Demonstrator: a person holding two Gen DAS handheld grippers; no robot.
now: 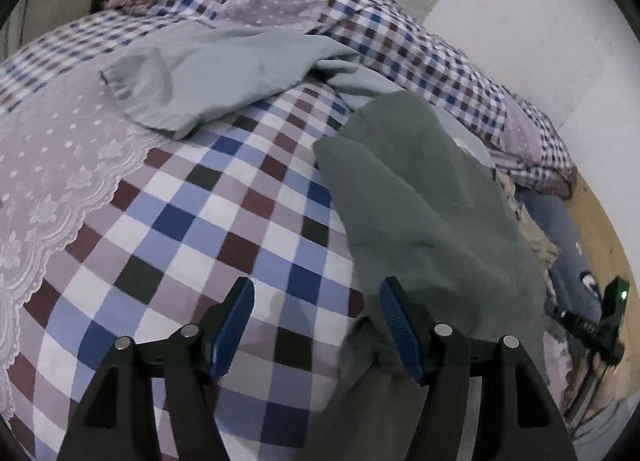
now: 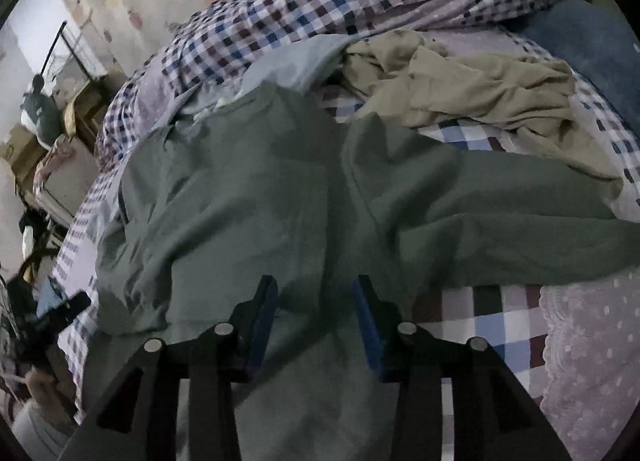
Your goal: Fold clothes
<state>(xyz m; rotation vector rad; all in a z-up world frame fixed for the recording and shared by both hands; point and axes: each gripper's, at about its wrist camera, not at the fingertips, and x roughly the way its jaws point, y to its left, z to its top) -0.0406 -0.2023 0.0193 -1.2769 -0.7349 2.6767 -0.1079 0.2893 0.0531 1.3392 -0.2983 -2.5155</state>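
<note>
A dark grey-green garment (image 1: 424, 205) lies spread on the checked bedspread (image 1: 208, 221); it fills the middle of the right wrist view (image 2: 280, 197). My left gripper (image 1: 316, 301) is open over the bedspread at the garment's left edge, its right finger beside the cloth. My right gripper (image 2: 314, 301) is open just above the garment's lower part, holding nothing. A pale blue-grey garment (image 1: 208, 73) lies further back on the bed, and its edge shows in the right wrist view (image 2: 296, 61). A crumpled beige garment (image 2: 472, 85) lies at the right.
A rolled checked quilt (image 1: 400, 33) runs along the far side of the bed by the white wall (image 1: 520, 13). A blue pillow (image 2: 592, 45) lies at far right. Furniture and boxes (image 2: 48, 129) stand left of the bed. The other gripper (image 1: 608, 321) shows at the right.
</note>
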